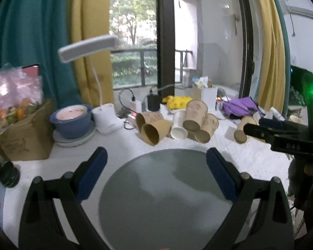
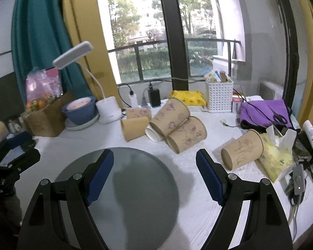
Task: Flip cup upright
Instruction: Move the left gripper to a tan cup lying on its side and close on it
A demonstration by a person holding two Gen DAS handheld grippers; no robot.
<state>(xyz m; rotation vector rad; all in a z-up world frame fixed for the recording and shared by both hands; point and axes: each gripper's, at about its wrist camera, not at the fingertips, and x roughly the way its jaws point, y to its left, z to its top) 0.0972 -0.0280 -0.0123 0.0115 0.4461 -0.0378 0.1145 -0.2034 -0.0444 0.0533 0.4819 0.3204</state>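
Several brown paper cups lie on their sides in a pile [image 1: 177, 123] [image 2: 169, 123] behind a round grey mat [image 1: 167, 191] [image 2: 125, 187] on the white table. One white cup [image 1: 178, 125] lies among them. A single brown cup [image 2: 242, 149] lies on its side apart at the right, also in the left wrist view [image 1: 243, 130]. My left gripper [image 1: 156, 170] is open and empty over the mat. My right gripper [image 2: 154, 173] is open and empty above the mat's right edge; it shows at the right of the left wrist view [image 1: 281, 133].
A blue bowl on a plate [image 2: 80, 110], a white desk lamp [image 2: 108, 108], a cardboard box [image 2: 46, 114] and a dark bottle [image 1: 8, 175] stand at the left. A white basket [image 2: 219, 95], purple cloth with scissors [image 2: 265, 112] and a tissue pack [image 2: 275, 156] sit at the right.
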